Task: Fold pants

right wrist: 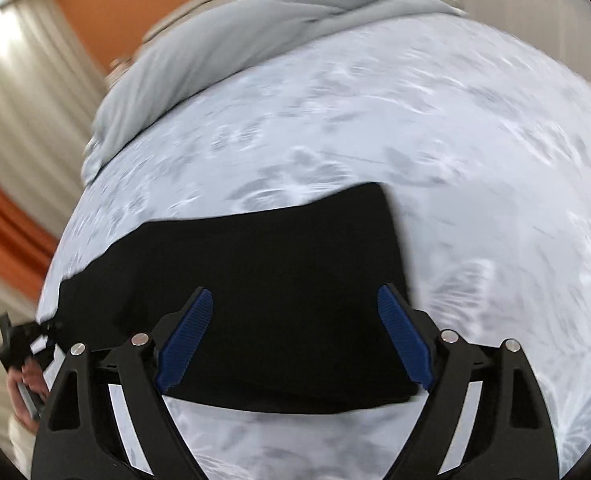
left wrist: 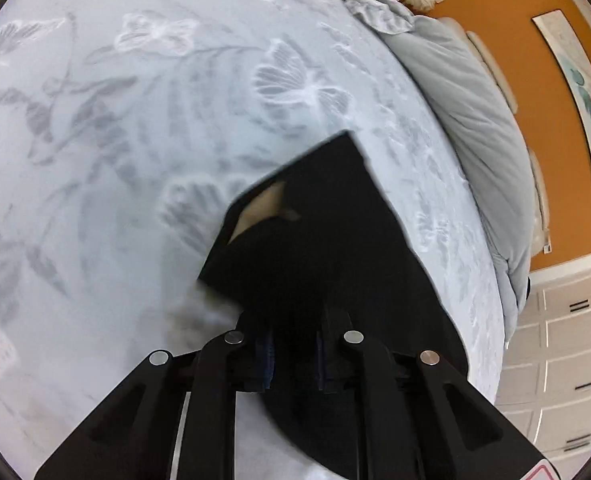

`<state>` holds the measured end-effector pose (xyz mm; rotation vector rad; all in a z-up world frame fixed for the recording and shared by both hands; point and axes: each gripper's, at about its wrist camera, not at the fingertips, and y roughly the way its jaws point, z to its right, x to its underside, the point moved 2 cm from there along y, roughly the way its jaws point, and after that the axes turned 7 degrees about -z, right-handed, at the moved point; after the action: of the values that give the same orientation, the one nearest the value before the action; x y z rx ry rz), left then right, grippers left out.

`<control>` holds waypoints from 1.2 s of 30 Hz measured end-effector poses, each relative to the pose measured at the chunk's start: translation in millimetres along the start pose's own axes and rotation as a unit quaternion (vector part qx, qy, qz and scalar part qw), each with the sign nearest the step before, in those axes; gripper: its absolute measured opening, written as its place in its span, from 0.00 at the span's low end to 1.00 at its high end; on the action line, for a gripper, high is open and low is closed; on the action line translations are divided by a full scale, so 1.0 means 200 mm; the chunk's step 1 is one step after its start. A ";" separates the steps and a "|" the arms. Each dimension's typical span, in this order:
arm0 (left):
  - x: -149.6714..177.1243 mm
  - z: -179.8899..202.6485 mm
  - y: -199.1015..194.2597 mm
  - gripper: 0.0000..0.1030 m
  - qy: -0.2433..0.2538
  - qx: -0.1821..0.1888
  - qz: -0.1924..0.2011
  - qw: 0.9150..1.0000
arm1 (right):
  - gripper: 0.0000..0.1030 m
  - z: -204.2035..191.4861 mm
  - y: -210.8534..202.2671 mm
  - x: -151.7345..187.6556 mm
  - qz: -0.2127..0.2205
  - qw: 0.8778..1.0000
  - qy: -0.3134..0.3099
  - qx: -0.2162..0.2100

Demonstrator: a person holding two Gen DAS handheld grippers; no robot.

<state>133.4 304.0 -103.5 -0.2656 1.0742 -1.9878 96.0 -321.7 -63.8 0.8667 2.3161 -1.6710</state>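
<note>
Black pants (left wrist: 327,220) lie folded on the bed, and a tan patch (left wrist: 263,204) shows at an upturned corner. My left gripper (left wrist: 293,344) is shut on the near edge of the pants, with dark cloth pinched between its blue pads. In the right wrist view the pants (right wrist: 275,260) form a wide black slab. My right gripper (right wrist: 295,292) hovers open over them. Its blue pads (right wrist: 187,340) stand far apart and hold nothing. The left gripper (right wrist: 23,344) and the hand holding it appear at that view's left edge, at the pants' end.
The bed has a pale floral cover (left wrist: 135,120). A grey duvet (left wrist: 475,120) is bunched along its far side under an orange wall with a picture (left wrist: 575,92). White drawers (left wrist: 567,340) stand beside the bed. Pale curtains (right wrist: 23,120) hang on the other side.
</note>
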 end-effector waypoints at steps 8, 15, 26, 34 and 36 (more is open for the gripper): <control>0.44 0.71 -0.20 0.10 0.225 0.056 0.072 0.970 | 0.81 0.15 -0.13 -0.04 0.028 0.999 0.002 0.030; 1.02 1.13 0.01 0.10 0.363 0.082 -0.005 0.928 | 0.81 0.22 -0.19 -0.03 0.035 0.999 0.014 0.024; 1.57 1.19 0.41 0.20 0.473 -0.037 -0.035 0.880 | 0.81 0.18 -0.14 -0.03 0.011 1.000 0.011 -0.003; 1.48 1.01 0.18 0.25 0.471 0.002 -0.068 0.880 | 0.87 -0.15 0.01 0.01 -0.034 0.994 -0.035 -0.093; 1.45 0.99 0.18 0.25 0.466 0.010 -0.081 0.881 | 0.87 -0.23 0.07 0.03 -0.050 0.992 -0.041 -0.105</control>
<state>77.4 -42.3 -66.8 0.7232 1.6398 -2.3137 107.8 -274.0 -60.7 0.6389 2.4581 -1.4337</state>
